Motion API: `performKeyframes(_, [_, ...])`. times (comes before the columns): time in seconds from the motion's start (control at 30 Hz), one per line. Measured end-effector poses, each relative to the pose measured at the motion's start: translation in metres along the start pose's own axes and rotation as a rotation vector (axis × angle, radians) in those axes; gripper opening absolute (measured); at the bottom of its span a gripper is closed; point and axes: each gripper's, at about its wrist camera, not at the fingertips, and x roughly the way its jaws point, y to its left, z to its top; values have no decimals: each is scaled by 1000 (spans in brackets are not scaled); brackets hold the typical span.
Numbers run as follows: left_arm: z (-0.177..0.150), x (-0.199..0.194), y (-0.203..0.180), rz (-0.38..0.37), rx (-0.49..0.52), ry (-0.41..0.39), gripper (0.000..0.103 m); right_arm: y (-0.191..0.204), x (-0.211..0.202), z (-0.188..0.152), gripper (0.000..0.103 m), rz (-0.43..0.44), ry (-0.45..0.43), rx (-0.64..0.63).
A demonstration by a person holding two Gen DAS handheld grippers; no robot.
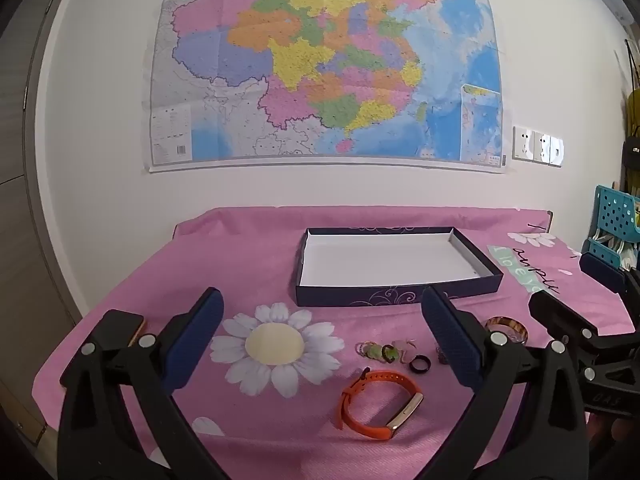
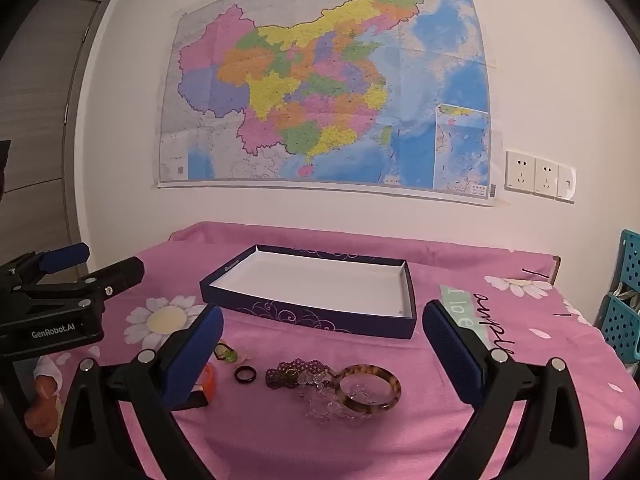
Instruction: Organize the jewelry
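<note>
Below a large colourful wall map (image 1: 324, 64), a table covered with a pink flowered cloth (image 1: 248, 264) is seen from two gripper cameras. Toward the left edge of the table, a big white daisy (image 1: 276, 346) is printed on the cloth. The left gripper (image 1: 322, 332) is held above the front edge, its blue-padded jaws spread wide with nothing between them. Framed between its fingers, near the front edge, an orange wristband with a gold clasp (image 1: 376, 408) is laid flat. Just behind it, a small cluster of coloured rings (image 1: 380, 352) is gathered, and a black ring (image 1: 420, 363) is placed at the right end of that cluster. Behind the jewelry, toward the middle of the table, a shallow dark-blue box with a white inside (image 1: 384, 264) is set open and holds nothing. Further right, in the right wrist view, a dark beaded piece (image 2: 296, 372) is laid touching some clear crystal pieces (image 2: 324, 400), which are partly overlapped by a brown tortoiseshell bangle (image 2: 370, 388). The right gripper (image 2: 322, 344) is held over these, its jaws likewise spread wide and gripping nothing. On the wall past the right edge, white power sockets (image 2: 536, 176) are mounted, and a teal perforated basket (image 2: 624, 300) is stood beside the table.
</note>
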Motion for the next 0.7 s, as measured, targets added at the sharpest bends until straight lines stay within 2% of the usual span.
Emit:
performKeyframes(0.23, [-1, -3, 3, 12, 2, 10, 98, -2, -1, 0, 96, 7, -11, 21])
performKeyframes(0.53, [-9, -11, -15, 9, 12, 10, 98, -1, -1, 3, 96, 4, -2, 9])
performKeyframes(0.6, [-7, 7, 0, -3, 2, 26, 97, 1, -1, 2, 96, 4, 0, 4])
performKeyframes(0.7, [-8, 7, 1, 1, 3, 29, 98, -1, 1, 1, 96, 8, 4, 8])
